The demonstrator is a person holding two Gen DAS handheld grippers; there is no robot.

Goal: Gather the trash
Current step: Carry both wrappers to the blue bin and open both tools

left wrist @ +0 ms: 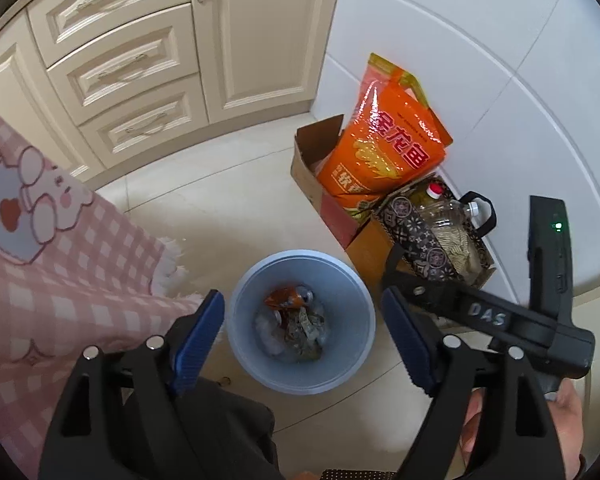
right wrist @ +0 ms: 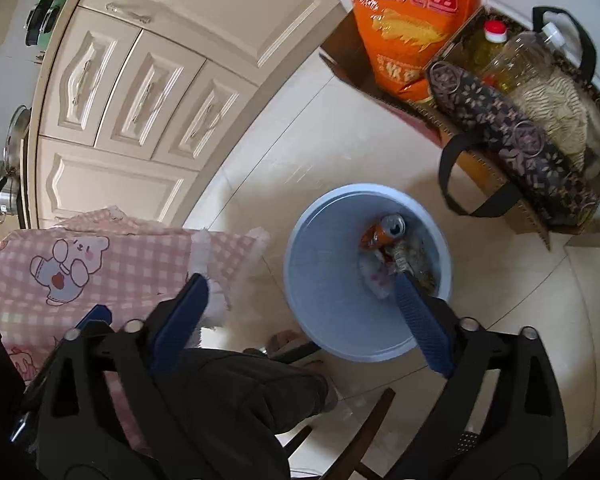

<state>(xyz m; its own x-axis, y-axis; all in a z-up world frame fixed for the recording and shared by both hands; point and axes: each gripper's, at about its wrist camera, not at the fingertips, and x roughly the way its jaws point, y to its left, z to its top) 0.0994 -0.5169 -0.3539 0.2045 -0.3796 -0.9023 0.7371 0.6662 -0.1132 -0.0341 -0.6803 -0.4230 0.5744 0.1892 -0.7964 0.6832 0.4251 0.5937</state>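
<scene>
Sitting in the blue bin on the floor, the trash shows a crushed orange can on top. Left gripper hangs above it, jaws wide, nothing between them. Right gripper likewise gapes empty. Pink checked cloth lies just left; rice bag well beyond.

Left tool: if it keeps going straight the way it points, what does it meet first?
Probably the trash inside the blue bin; the left tool is open, empty, aimed into it. Depth unclear.
</scene>
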